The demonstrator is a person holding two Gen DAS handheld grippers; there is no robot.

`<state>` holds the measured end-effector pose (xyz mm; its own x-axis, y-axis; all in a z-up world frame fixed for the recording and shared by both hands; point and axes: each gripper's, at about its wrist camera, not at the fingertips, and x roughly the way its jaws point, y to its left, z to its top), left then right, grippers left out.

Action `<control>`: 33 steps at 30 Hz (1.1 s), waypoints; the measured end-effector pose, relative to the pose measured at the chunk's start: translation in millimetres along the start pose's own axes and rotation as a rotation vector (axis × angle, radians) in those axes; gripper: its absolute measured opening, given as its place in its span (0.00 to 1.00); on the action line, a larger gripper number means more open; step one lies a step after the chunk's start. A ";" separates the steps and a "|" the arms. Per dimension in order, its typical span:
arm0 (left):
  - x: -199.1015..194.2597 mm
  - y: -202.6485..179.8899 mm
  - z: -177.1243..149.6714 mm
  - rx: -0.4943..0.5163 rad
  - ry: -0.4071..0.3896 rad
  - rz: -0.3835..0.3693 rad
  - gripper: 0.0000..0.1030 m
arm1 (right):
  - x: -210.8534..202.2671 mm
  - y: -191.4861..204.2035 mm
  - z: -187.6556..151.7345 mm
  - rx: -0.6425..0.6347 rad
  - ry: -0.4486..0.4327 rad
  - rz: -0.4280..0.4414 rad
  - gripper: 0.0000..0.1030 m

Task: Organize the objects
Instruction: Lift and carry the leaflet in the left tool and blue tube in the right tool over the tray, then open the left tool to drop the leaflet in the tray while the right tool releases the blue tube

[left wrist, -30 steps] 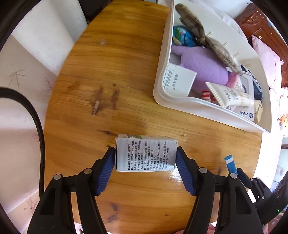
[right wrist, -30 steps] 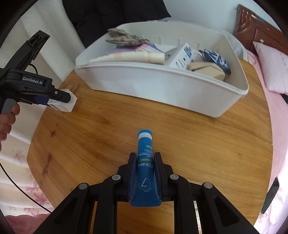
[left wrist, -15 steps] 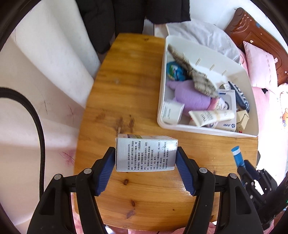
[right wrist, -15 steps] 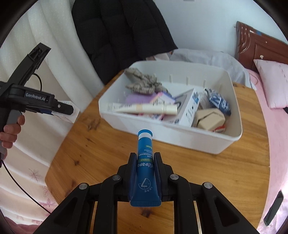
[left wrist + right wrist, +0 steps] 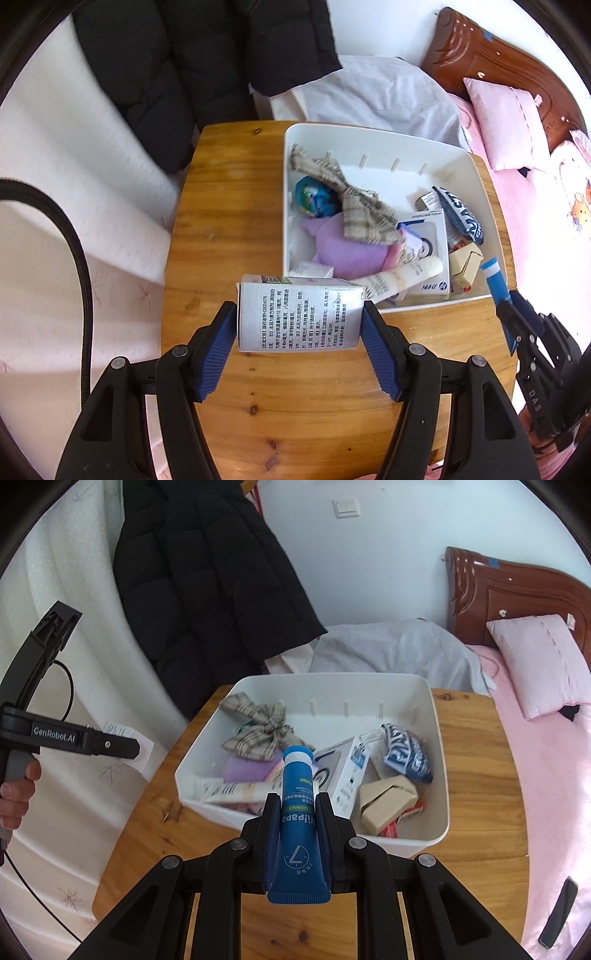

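Both loads have come up off the bench (image 5: 229,206) in the last second: the left hand-held gripper (image 5: 300,325) is clamped across one white printed box (image 5: 299,317) just before the white bin's (image 5: 441,775) near rim, while the right hand-held gripper (image 5: 297,814) pinches one blue tube (image 5: 297,805), cap toward the bin. Dropping both in looks next. Two items carried; the bin holds one plaid bow (image 5: 258,731) and one purple plush (image 5: 347,251) among others.
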<state>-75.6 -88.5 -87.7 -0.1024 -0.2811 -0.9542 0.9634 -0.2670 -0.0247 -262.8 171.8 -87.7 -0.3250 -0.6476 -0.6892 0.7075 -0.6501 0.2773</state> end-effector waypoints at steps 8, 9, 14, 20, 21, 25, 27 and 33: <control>18.9 -10.5 35.2 0.039 0.012 -0.014 0.68 | 18.2 -15.2 23.9 0.029 -0.037 -0.054 0.19; 21.6 -11.8 39.6 0.043 0.013 -0.014 0.68 | 21.5 -17.2 27.0 0.034 -0.039 -0.060 0.19; 36.7 -19.2 63.0 0.050 0.018 -0.031 0.68 | 38.3 -26.1 39.6 0.066 -0.046 -0.072 0.19; 53.9 -24.2 86.5 0.035 0.029 -0.043 0.68 | 62.6 -34.9 52.3 0.091 -0.044 -0.096 0.19; 55.5 -25.2 89.6 0.035 0.032 -0.044 0.68 | 66.5 -36.2 54.4 0.096 -0.044 -0.098 0.19; 58.3 -28.7 99.2 0.036 0.030 -0.041 0.68 | 73.5 -39.4 59.4 0.105 -0.047 -0.099 0.19; 58.2 -30.9 102.0 0.041 0.022 -0.021 0.68 | 76.1 -41.9 60.6 0.113 -0.047 -0.095 0.19; 52.4 -35.3 104.4 0.037 0.017 -0.022 0.72 | 78.3 -47.7 60.5 0.120 -0.043 -0.101 0.20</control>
<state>-140.8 -190.1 -105.8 -0.1187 -0.2594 -0.9584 0.9512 -0.3067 -0.0348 -360.0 128.1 -114.4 -0.4193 -0.5910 -0.6891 0.5903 -0.7542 0.2876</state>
